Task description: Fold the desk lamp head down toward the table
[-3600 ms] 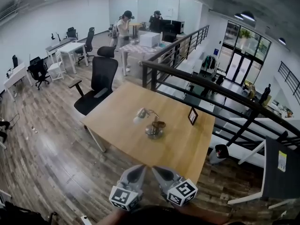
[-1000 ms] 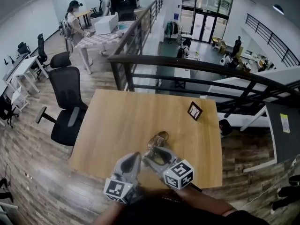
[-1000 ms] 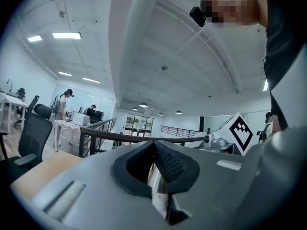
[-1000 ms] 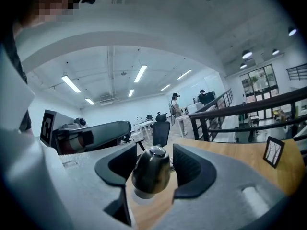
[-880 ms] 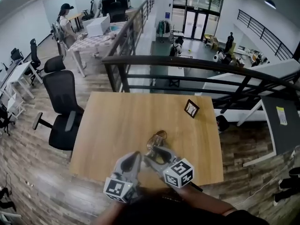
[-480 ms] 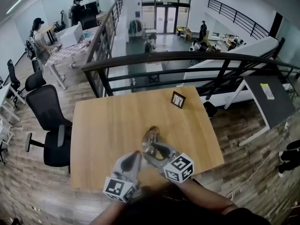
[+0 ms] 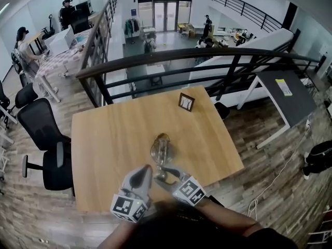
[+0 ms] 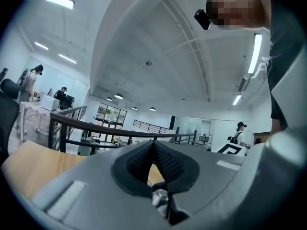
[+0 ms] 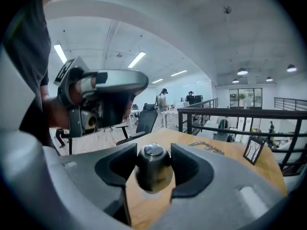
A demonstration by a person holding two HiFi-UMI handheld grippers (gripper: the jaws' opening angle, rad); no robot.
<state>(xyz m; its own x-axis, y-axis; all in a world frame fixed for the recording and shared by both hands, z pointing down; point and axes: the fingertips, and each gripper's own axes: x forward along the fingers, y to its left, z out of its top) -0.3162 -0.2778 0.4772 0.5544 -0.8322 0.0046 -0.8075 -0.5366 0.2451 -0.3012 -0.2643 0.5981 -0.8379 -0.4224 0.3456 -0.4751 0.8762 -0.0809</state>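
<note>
A small silver desk lamp stands near the middle of the wooden table [image 7: 109,139], its round base [image 7: 161,148] toward the far side. My right gripper [image 7: 162,174] is shut on the lamp's rounded metal head [image 9: 152,169], which sits between the dark pads [image 9: 192,164]. The base [image 9: 205,147] lies beyond on the table top. My left gripper [image 7: 141,174] hovers just left of the lamp, apart from it. Its jaws [image 8: 153,147] meet at the tips with nothing between them. It also shows at the upper left as the left gripper [image 9: 103,95].
A small picture frame [image 7: 186,101] stands at the table's far right. A dark railing [image 7: 155,61] runs behind the table over a drop to a lower floor. A black office chair [image 7: 44,139] is at the left. The table's front edge [image 7: 98,207] is under my grippers.
Over the last second the head view has swung, so the table looks turned. My right gripper stays on the lamp and has dropped slightly. Earlier, both grippers hung off the front edge.
</note>
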